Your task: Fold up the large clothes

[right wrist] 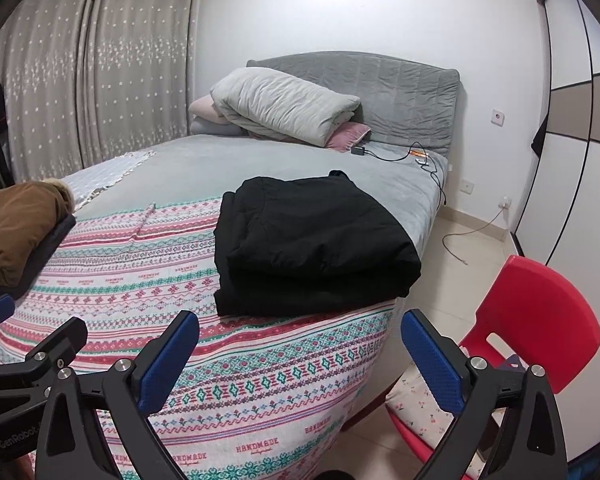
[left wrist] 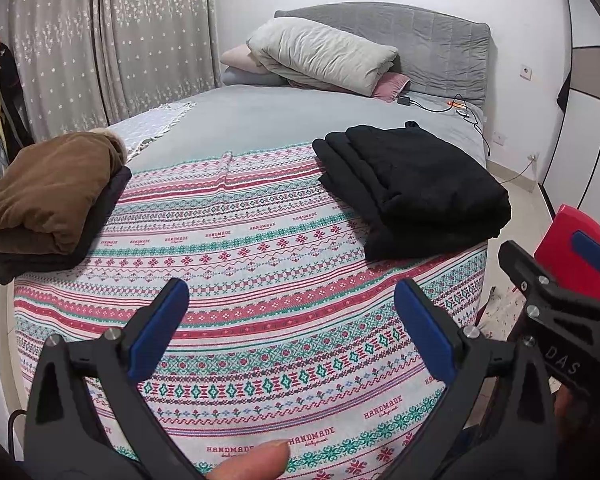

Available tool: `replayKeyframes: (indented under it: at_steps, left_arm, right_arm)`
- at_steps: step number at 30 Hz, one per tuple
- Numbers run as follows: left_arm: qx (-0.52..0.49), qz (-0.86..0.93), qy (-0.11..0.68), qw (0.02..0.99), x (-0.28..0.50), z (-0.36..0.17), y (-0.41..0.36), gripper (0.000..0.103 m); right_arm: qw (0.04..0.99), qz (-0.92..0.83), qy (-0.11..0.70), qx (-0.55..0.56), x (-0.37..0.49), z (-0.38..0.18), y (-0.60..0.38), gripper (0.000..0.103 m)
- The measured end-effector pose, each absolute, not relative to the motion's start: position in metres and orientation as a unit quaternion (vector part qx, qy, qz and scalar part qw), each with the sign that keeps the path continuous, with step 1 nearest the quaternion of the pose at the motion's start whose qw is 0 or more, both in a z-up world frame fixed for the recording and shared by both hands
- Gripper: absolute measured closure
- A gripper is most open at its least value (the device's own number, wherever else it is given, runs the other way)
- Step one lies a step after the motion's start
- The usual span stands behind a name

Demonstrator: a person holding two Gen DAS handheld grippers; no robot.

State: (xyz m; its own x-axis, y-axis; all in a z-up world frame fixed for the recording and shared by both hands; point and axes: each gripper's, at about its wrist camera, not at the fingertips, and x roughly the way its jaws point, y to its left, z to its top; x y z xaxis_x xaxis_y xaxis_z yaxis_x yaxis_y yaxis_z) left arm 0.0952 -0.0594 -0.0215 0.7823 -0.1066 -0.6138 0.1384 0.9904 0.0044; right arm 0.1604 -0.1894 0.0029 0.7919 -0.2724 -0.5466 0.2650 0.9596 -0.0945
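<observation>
Right now I have both grippers hanging over the near end of the bed, above the patterned blanket (left wrist: 260, 280). My left gripper (left wrist: 292, 312) stands wide open with nothing between its blue pads, and my right gripper (right wrist: 300, 344) is spread just as wide, also empty. From the left wrist view, the folded black garment (left wrist: 412, 188) lies on the blanket at about one o'clock, close to the bed's right edge. At ten o'clock sits a folded brown coat (left wrist: 52, 188) atop a dark folded piece. A red chair (right wrist: 540, 312) stands beside the bed at three o'clock.
</observation>
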Motion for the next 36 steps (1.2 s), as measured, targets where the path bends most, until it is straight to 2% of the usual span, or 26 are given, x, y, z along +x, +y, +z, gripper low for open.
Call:
replayKeyframes:
  at_steps: [36]
  left_arm:
    - [0.020, -0.076, 0.339, 0.937, 0.0978, -0.0263, -0.0589, 0.001]
  right_arm:
    - [0.943, -0.160, 0.290, -0.018, 0.1629, 0.0011, -0.1882, 0.000]
